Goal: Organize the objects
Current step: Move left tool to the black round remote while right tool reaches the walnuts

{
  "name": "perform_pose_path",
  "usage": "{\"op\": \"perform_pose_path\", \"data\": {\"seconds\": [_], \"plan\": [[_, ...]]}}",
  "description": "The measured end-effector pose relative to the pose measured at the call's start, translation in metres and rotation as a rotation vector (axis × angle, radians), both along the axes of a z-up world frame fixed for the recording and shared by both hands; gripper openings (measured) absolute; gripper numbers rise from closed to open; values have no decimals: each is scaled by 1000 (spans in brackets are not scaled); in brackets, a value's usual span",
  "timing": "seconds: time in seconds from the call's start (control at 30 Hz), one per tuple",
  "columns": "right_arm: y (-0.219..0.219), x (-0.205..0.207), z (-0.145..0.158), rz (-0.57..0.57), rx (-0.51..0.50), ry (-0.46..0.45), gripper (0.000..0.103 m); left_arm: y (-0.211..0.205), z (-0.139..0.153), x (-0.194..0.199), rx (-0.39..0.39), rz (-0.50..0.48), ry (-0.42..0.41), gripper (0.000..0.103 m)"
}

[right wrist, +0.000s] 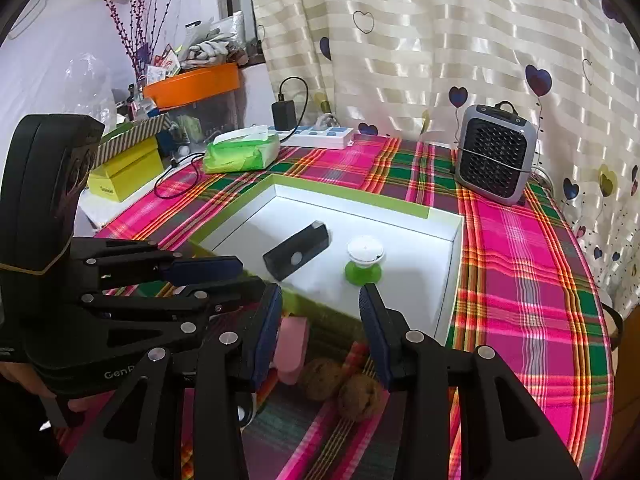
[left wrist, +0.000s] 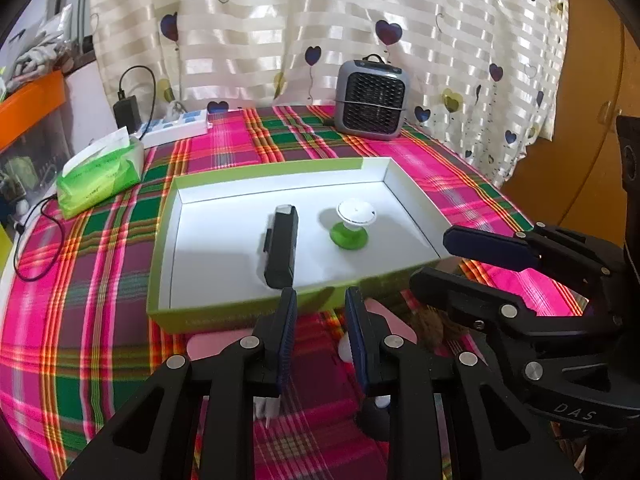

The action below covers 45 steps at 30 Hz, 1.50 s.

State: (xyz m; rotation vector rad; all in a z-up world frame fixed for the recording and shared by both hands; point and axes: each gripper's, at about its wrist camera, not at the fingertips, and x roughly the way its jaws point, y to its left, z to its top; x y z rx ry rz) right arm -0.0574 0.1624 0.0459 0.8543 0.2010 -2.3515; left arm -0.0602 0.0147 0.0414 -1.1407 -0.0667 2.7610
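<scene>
Hovering side by side over the near edge of the worktop, the left claw and the right claw are both spread and hold nothing. The open box at mid-worktop already contains a black device and a green-footed white knob. A pink block and two brown balls lie just outside the box's near wall, probably awaiting transfer.

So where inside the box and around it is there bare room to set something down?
Inside the box, bare floor lies left of the black device and right of the green-and-white knob. Bare cloth runs between the box and the heater. In front of the box it is crowded: pink item, two brown balls, both open grippers.
</scene>
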Motion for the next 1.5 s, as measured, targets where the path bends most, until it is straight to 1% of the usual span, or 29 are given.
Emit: {"op": "perform_pose_path", "data": {"seconds": [0.2, 0.83, 1.07, 1.5], "plan": [[0, 9, -3, 17, -2, -6, 42, 2, -2, 12, 14, -3, 0, 23], [7, 21, -5, 21, -13, -6, 42, 3, -8, 29, 44, -18, -13, 23], [15, 28, -8, 24, -23, -14, 42, 1, -7, 36, 77, -30, -5, 28], [25, 33, -14, 0, -25, -33, 42, 6, -17, 48, 94, -69, -29, 33]]}}
